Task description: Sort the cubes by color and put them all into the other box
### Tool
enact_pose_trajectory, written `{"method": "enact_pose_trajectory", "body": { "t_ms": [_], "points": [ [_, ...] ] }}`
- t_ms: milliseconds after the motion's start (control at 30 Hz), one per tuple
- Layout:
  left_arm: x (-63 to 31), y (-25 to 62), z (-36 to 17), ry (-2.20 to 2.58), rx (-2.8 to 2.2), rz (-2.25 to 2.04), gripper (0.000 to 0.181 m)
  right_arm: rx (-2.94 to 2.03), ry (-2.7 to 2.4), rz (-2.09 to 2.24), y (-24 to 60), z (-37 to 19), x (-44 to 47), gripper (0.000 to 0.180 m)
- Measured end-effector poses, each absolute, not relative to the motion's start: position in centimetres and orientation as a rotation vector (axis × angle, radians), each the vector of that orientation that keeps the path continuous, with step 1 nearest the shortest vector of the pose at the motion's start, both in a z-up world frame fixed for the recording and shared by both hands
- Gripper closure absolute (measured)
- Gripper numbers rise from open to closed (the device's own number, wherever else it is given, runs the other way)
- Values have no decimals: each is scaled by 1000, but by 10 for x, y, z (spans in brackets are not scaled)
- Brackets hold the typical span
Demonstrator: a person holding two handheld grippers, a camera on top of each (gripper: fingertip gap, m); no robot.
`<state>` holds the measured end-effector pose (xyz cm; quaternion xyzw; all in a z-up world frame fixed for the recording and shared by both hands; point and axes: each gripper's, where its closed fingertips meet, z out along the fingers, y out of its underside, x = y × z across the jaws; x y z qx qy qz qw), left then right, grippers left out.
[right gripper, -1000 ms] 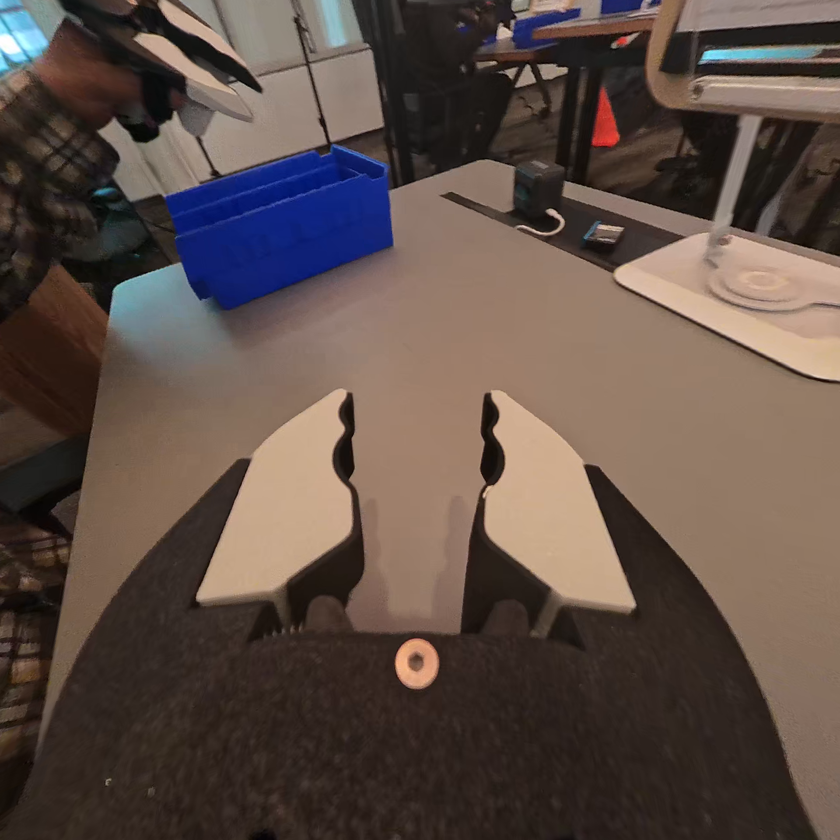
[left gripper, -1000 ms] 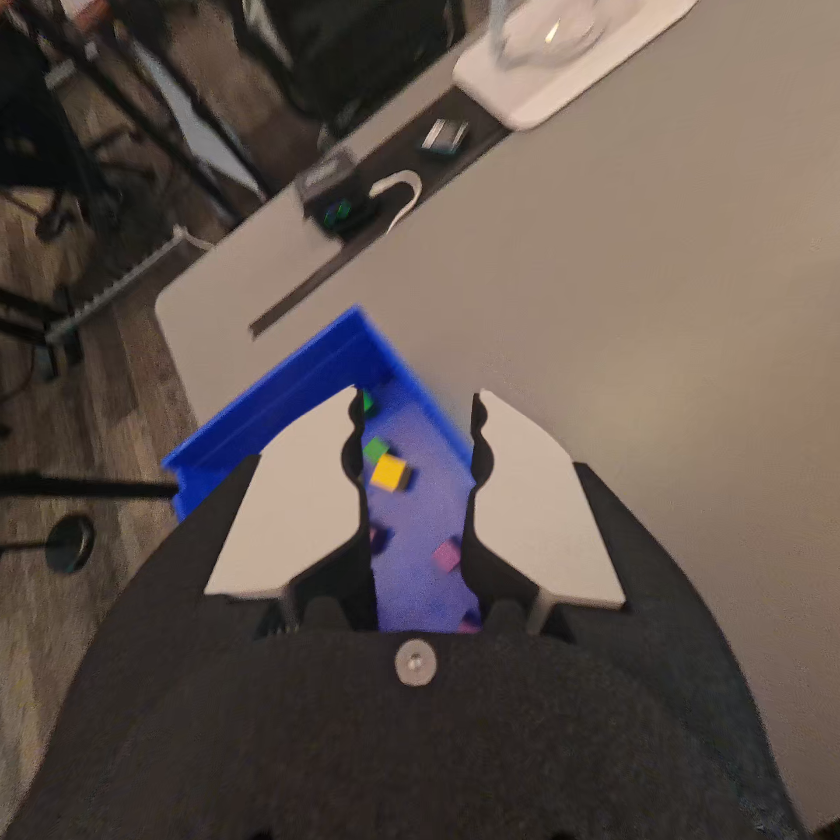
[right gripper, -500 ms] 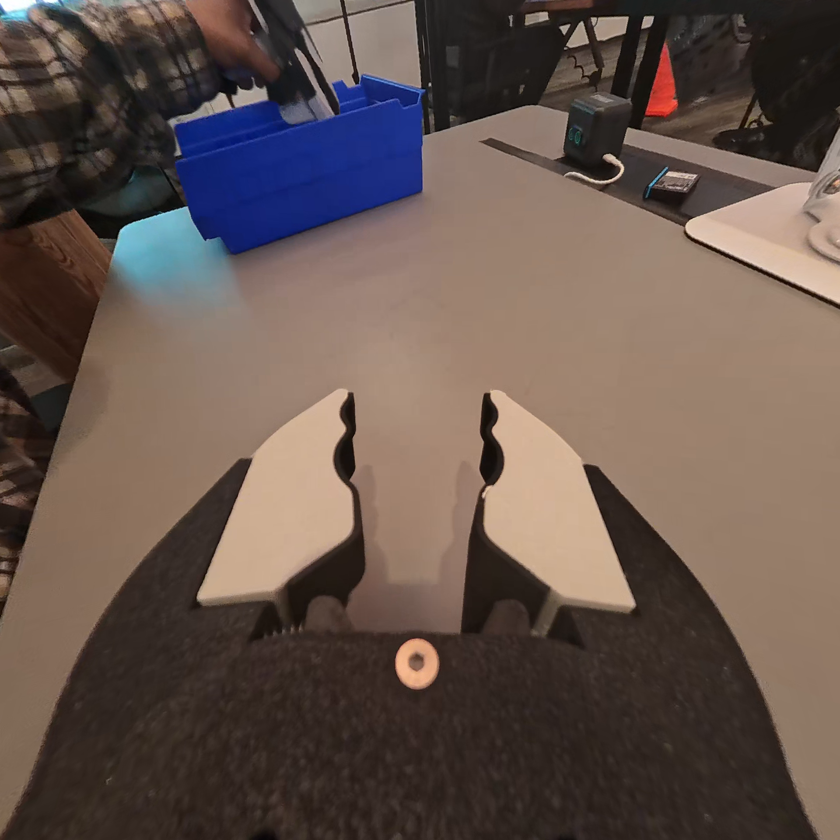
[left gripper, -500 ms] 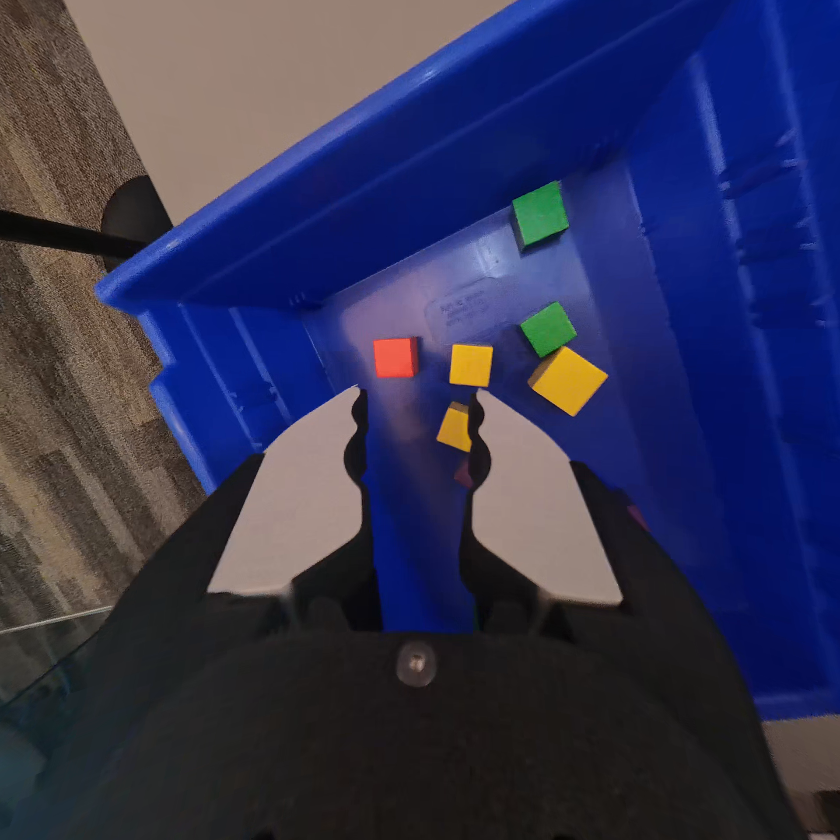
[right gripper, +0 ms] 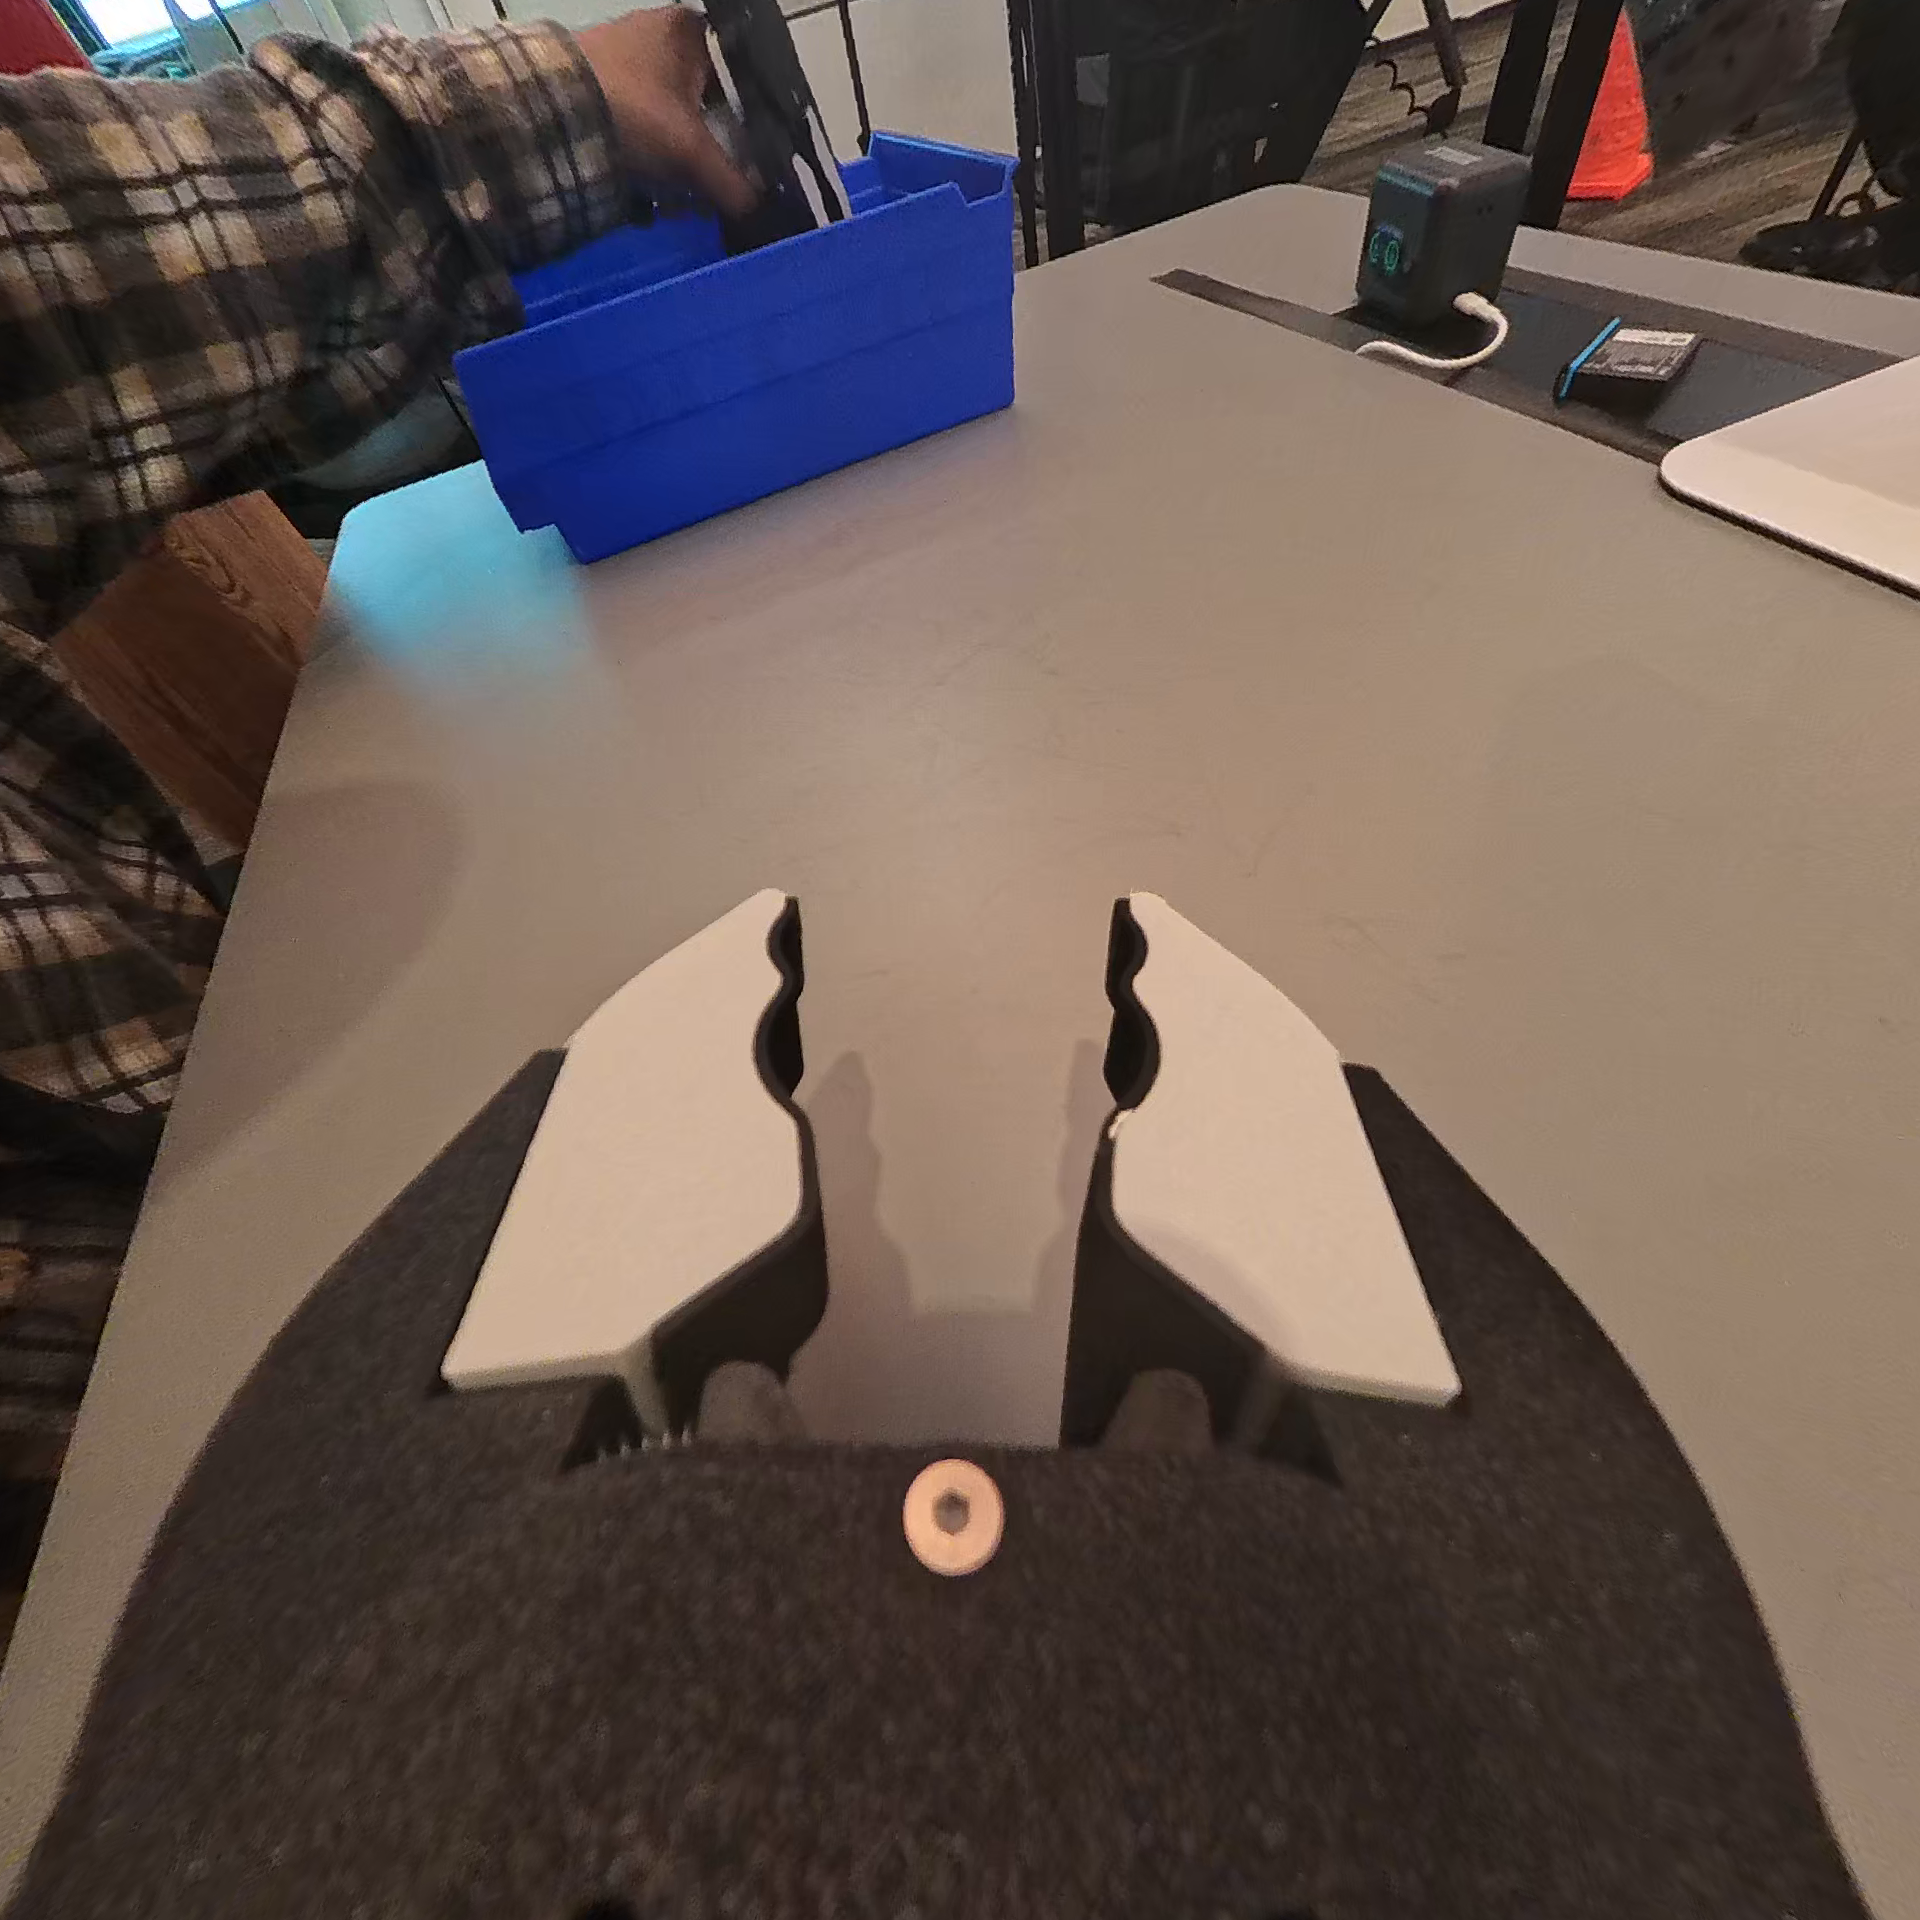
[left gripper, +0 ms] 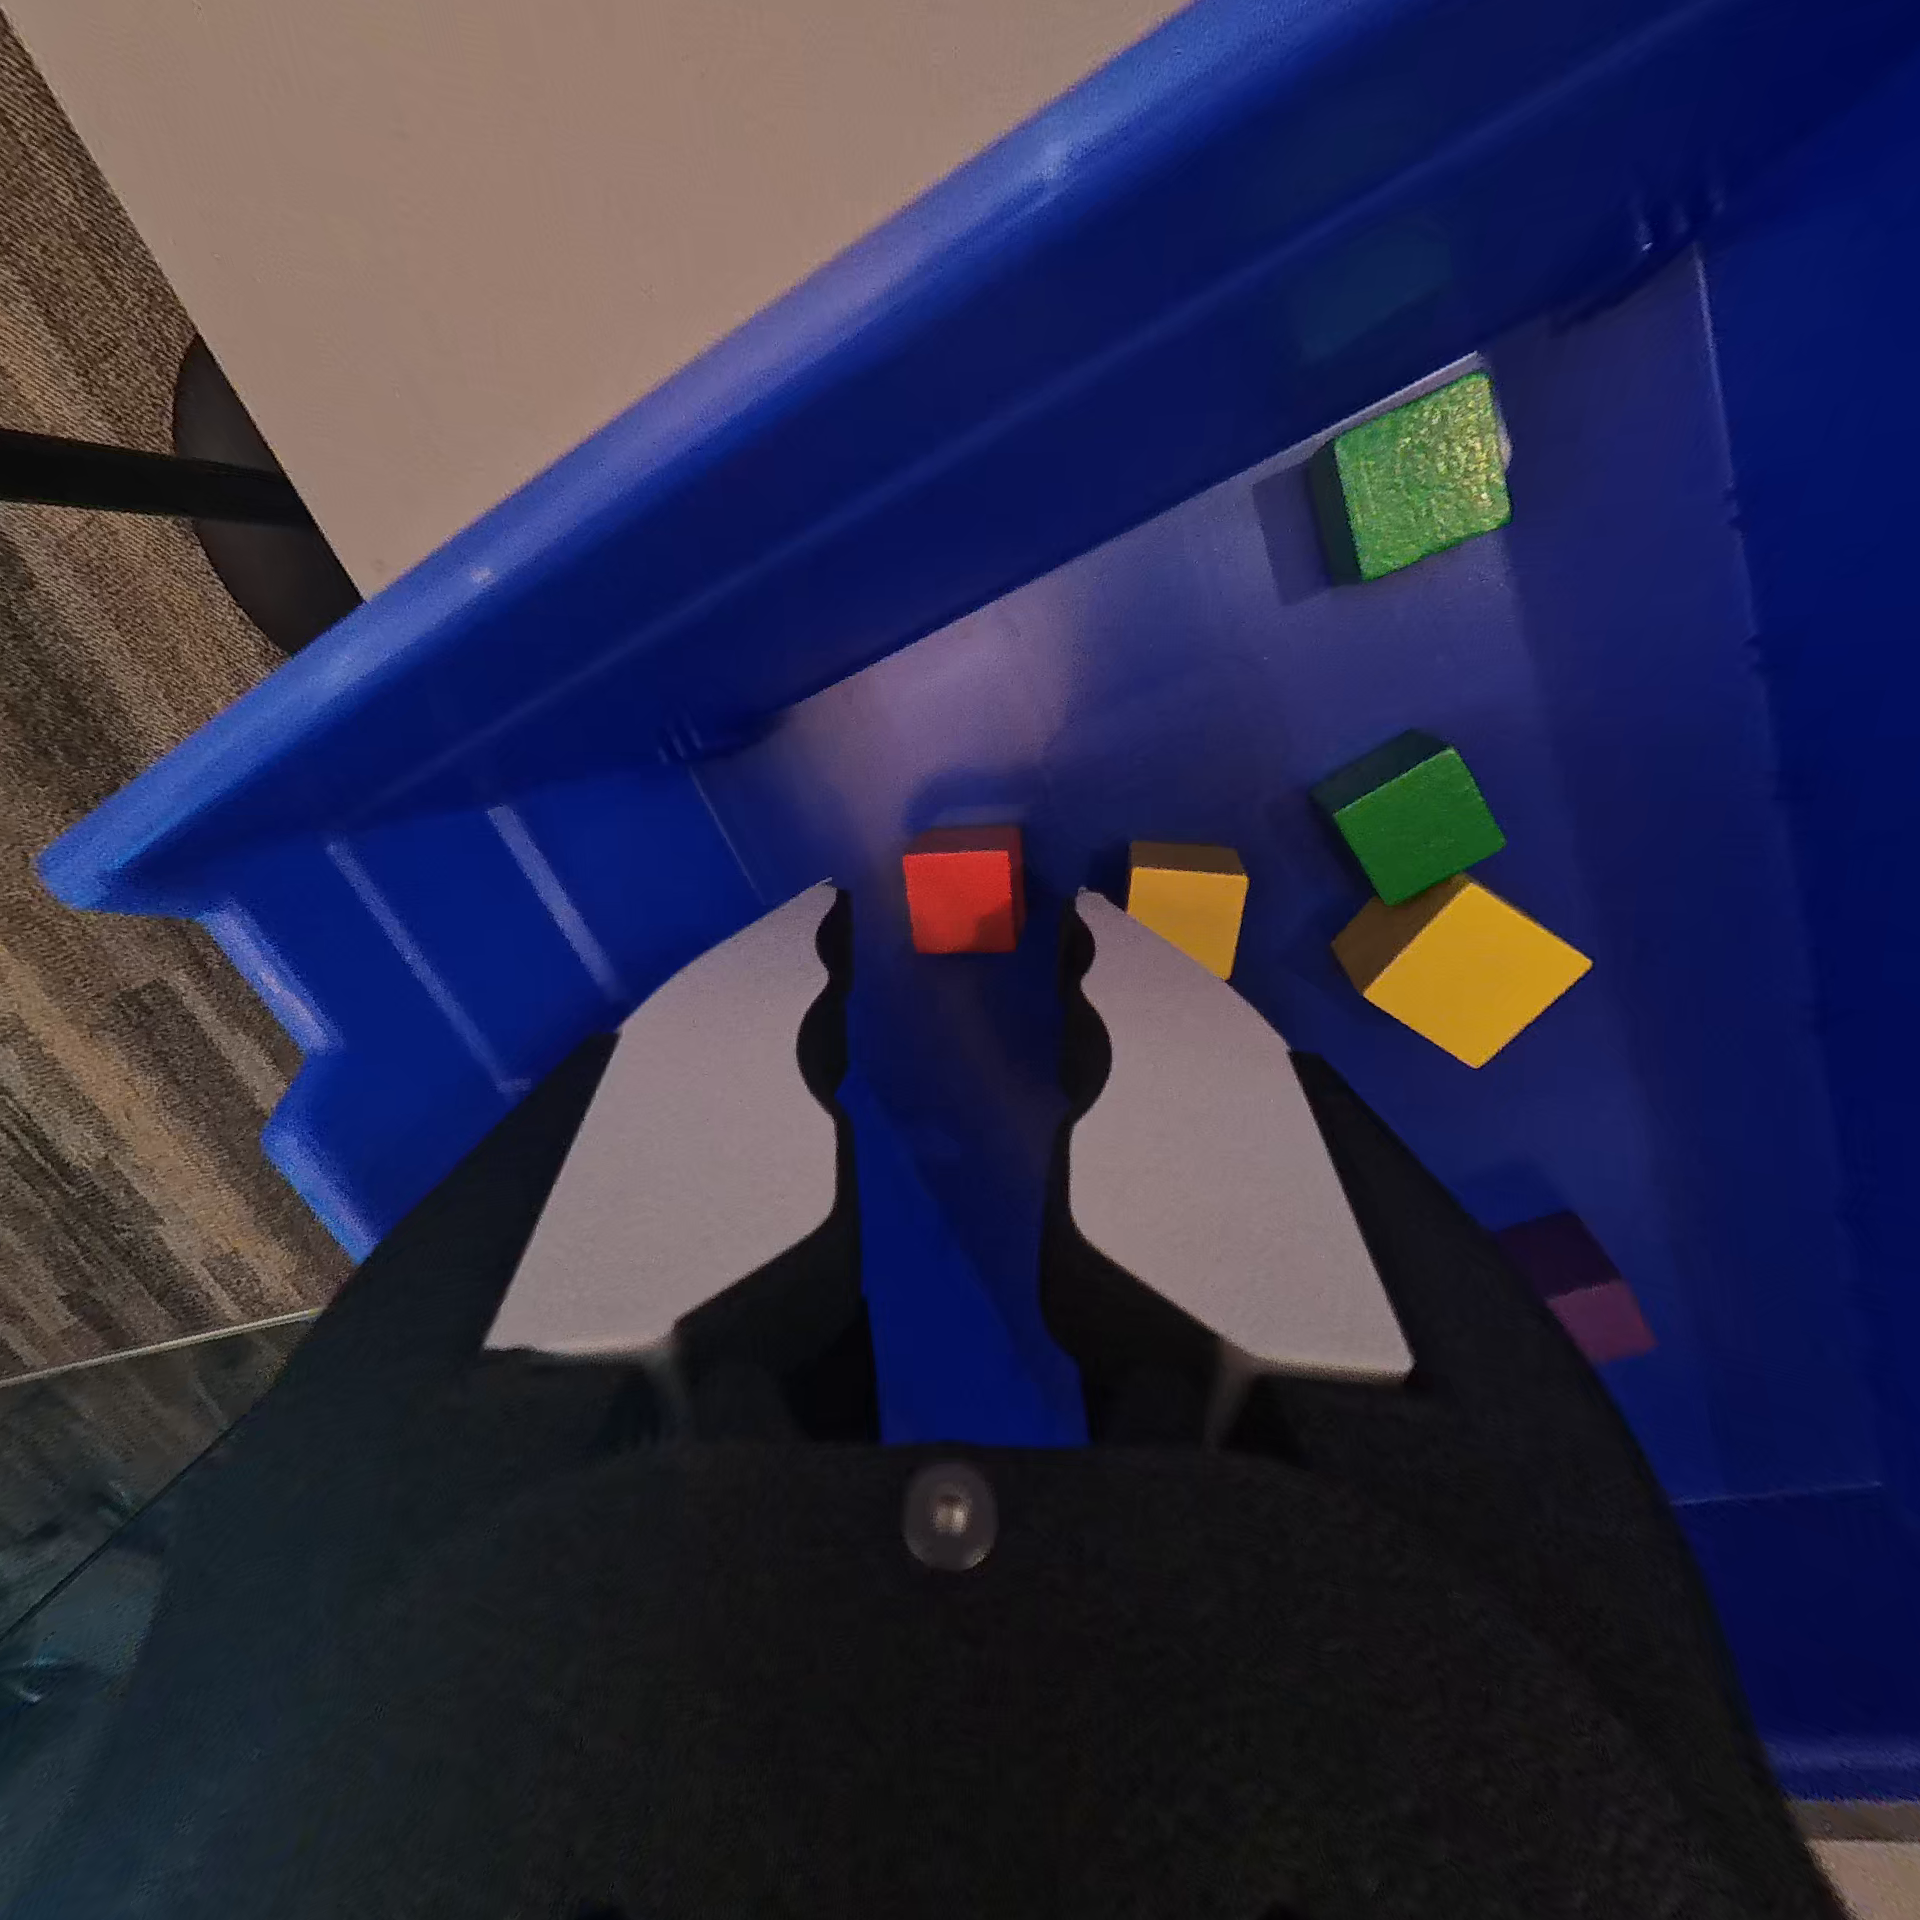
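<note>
Left claw (left gripper: 954,914) spread, empty, inside blue box (left gripper: 727,582) — red cube (left gripper: 961,902) dead ahead between its tips; yellow cube (left gripper: 1190,906) just right. Right claw (right gripper: 954,914) spread, empty over desk (right gripper: 1247,675), well apart

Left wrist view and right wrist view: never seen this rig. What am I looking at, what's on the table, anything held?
There is no robot arm. A person holds a pair of two-finger tongs in each hand, and each has a camera looking forward along its fingers.

The left wrist view looks down into a blue box. The left tongs are open, with a red cube just ahead of the tips. Two yellow cubes, two green cubes and a purple cube lie on the box floor.

The right wrist view shows the right tongs, open and empty, above a grey table. Farther off are the same blue box, the person's plaid sleeve, and a small black device.

Nothing is held.
</note>
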<state>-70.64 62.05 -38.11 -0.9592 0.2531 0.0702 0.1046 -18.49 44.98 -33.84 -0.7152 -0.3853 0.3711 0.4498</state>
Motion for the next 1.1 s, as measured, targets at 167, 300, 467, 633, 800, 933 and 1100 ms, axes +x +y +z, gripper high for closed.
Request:
{"method": "enact_pose_trajectory", "body": {
  "t_ms": [167, 300, 467, 633, 800, 933, 1100],
  "points": [
    [-711, 617, -391, 760, -2860, 210, 143, -1772, -960, 929, 449, -339, -186, 124],
    [-711, 616, -400, 772, -2886, 190, 155, -1769, -962, 938, 448, -339, -187, 124],
    [-710, 622, -386, 761, -2810, 199, 158, -1783, -929, 963, 451, -340, -184, 124],
    [-683, 622, -308, 775, -2525, 210, 158, -1770, -891, 998, 449, -331, -183, 124],
    [-546, 582, -214, 931, -2034, -75, 159, -1763, -870, 1093, 437, -318, -193, 123],
    [-409, 510, -175, 1032, -1643, -456, 159, -1693, -768, 1386, 421, -283, -217, 121],
    [-300, 430, -181, 1090, -1287, -915, 159, -1561, -555, 1874, 397, -230, -241, 122]
  ]
}}
